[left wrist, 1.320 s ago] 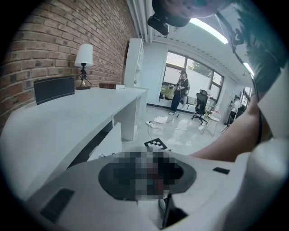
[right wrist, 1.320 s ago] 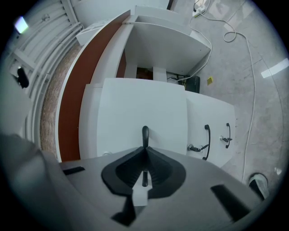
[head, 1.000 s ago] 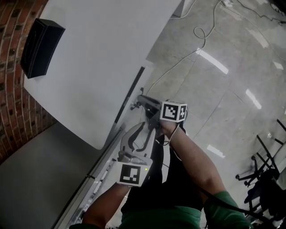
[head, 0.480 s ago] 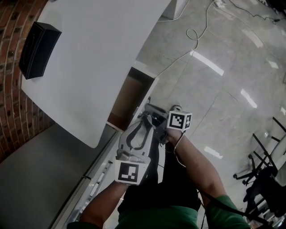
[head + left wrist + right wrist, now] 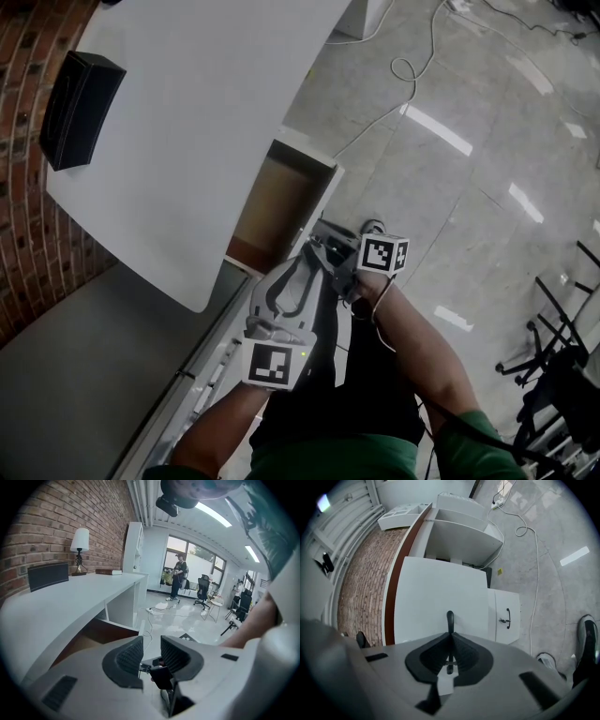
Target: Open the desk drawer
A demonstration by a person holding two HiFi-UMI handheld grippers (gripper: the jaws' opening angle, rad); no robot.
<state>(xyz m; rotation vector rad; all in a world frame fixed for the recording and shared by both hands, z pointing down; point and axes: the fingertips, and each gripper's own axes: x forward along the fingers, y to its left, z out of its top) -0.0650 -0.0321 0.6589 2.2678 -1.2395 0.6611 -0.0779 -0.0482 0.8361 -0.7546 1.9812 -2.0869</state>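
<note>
The desk drawer (image 5: 279, 202) is seen partly drawn out from under the desk (image 5: 206, 103), at eleven o'clock from the right gripper (image 5: 450, 644), whose jaws are clamped on its dark handle (image 5: 450, 618). The left gripper (image 5: 151, 654) is held with its jaws apart and nothing between them. The pulling step is judged to be in hand. A straight, level draw toward five o'clock is called for.

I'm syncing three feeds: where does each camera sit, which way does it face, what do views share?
Head view: on the person's head, facing steeply down at the desk and open drawer; both forearms, left gripper and right gripper show.
Left gripper view: on that gripper, facing along the desk's front toward office chairs; its open jaws show.
Right gripper view: on that gripper, facing the drawer front; jaws shut on the handle, a shoe shows.
Shared: all three see the open drawer.
</note>
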